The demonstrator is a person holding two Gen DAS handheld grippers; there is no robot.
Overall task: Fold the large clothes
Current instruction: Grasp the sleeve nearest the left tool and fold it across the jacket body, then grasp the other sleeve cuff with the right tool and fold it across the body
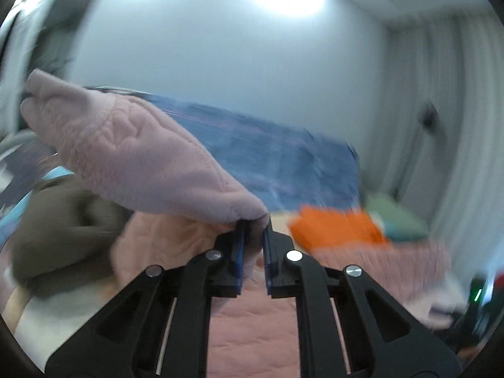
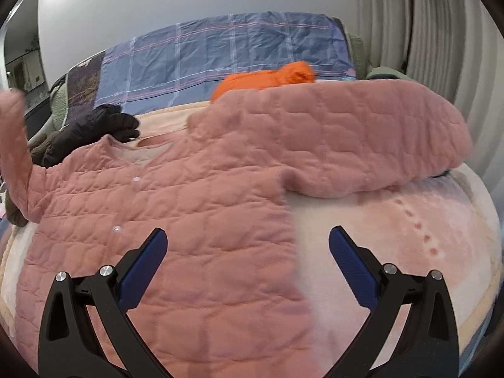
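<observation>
A: Left side first. What does the left gripper (image 1: 254, 220) have?

B: Its fingers (image 1: 240, 239) are clamped on the edge of a pink quilted sleeve (image 1: 135, 154), which is lifted off the bed and runs up and to the left from the tips. The left wrist view is motion-blurred, so finer detail is unclear.

A: Below it?

B: A brown garment (image 1: 63, 220) lies bunched at the left, and the pale pink blanket (image 1: 252, 330) covers the bed beneath the gripper. An orange garment (image 1: 337, 230) sits further right, with a green item (image 1: 397, 217) just beyond it.

A: Where is the body of the pink quilted jacket (image 2: 176, 220)?

B: Spread front-up on the blanket (image 2: 393, 236), buttons visible down the middle. Its other sleeve (image 2: 362, 145) lies stretched out to the right, flat on the bed. A dark puffy garment (image 2: 94, 132) rests just beside the collar, at the left.

A: Right gripper (image 2: 249, 239)?

B: Fingers (image 2: 352, 267) wide apart, holding nothing, poised above the jacket's lower right edge. The blue plaid bedding (image 2: 220, 50) lies behind, with the orange garment (image 2: 267, 82) in front of it.
</observation>
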